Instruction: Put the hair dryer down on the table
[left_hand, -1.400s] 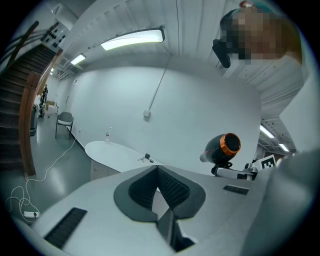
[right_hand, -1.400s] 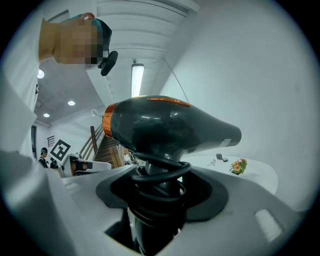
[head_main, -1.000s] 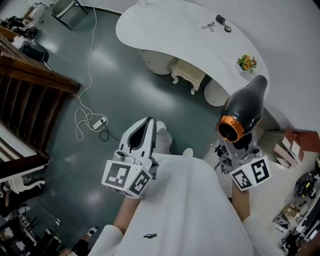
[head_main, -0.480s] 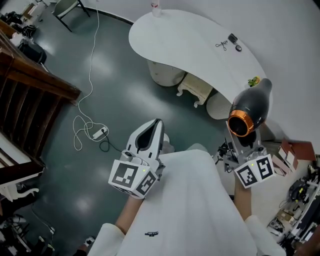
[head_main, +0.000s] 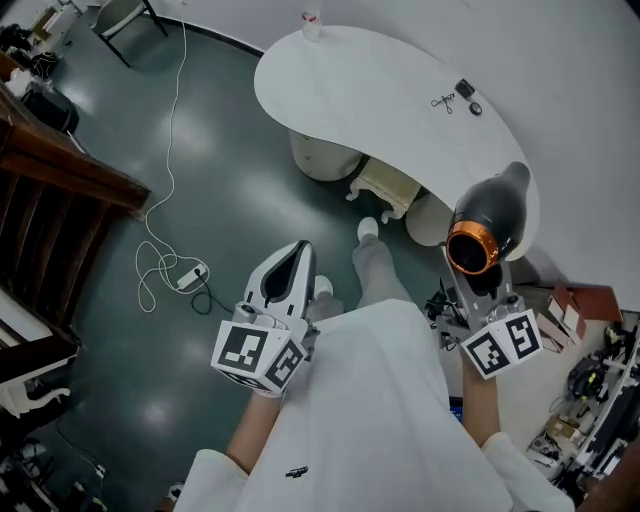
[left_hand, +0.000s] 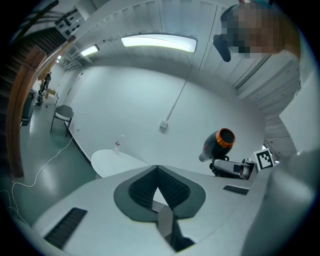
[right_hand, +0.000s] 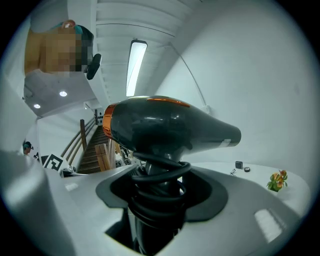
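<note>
We hold the right gripper (head_main: 479, 290) in our right hand. Its jaws are clamped on the handle of the hair dryer (head_main: 489, 222), at the place where the black cord is wound in loops around the handle. The hair dryer stands upright above the jaws, in the air and apart from the counter (head_main: 350, 70). In the head view its orange-ringed end faces toward us, and its dark body covers a part of the counter's near right edge. We hold the left gripper (head_main: 297, 252) over the dark green floor (head_main: 230, 180), with its jaws together and nothing between them. On the white curved counter lies a pair of scissors (head_main: 444, 100) with a small dark object (head_main: 465, 88) just beside it, and a small bottle (head_main: 311, 18) stands near the far edge. A white cable (head_main: 165, 150) runs across the floor to a power strip (head_main: 193, 272). A wooden staircase (head_main: 60, 170) is at the left.
</note>
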